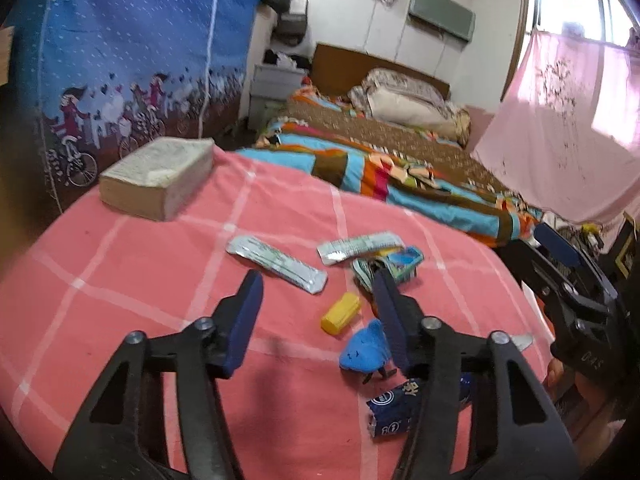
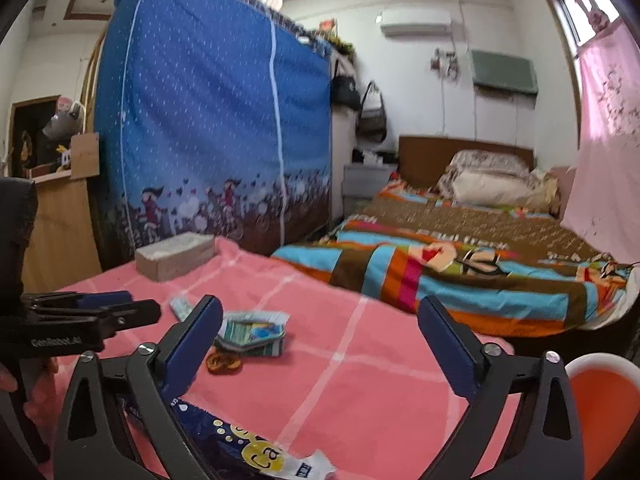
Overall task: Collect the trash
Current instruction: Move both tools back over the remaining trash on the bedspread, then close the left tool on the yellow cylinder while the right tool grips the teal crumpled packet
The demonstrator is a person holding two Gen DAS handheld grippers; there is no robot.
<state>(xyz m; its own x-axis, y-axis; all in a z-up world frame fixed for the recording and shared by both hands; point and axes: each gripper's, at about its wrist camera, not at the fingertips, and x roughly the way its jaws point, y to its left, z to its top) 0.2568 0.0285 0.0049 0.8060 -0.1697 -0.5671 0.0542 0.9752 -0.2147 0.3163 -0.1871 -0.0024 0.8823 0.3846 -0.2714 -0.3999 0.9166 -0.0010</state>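
Note:
Trash lies on a pink checked cloth (image 1: 120, 280). In the left wrist view I see a silver wrapper (image 1: 276, 264), a second silver-green wrapper (image 1: 356, 246), a crumpled blue-green packet (image 1: 396, 264), a yellow cap-like piece (image 1: 341, 314), a blue crumpled piece (image 1: 366, 350) and a dark blue snack wrapper (image 1: 396, 408). My left gripper (image 1: 316, 296) is open and empty above them. My right gripper (image 2: 320, 320) is open and empty; the dark blue wrapper (image 2: 248, 440) lies under it, the blue-green packet (image 2: 254, 334) and a brown piece (image 2: 223, 362) ahead.
A thick grey-white block (image 1: 160, 176) sits at the cloth's far left corner. A bed with a striped quilt (image 1: 400, 176) lies beyond. A blue fabric wardrobe (image 2: 208, 120) stands at left. An orange-and-white bin rim (image 2: 600, 392) shows at right.

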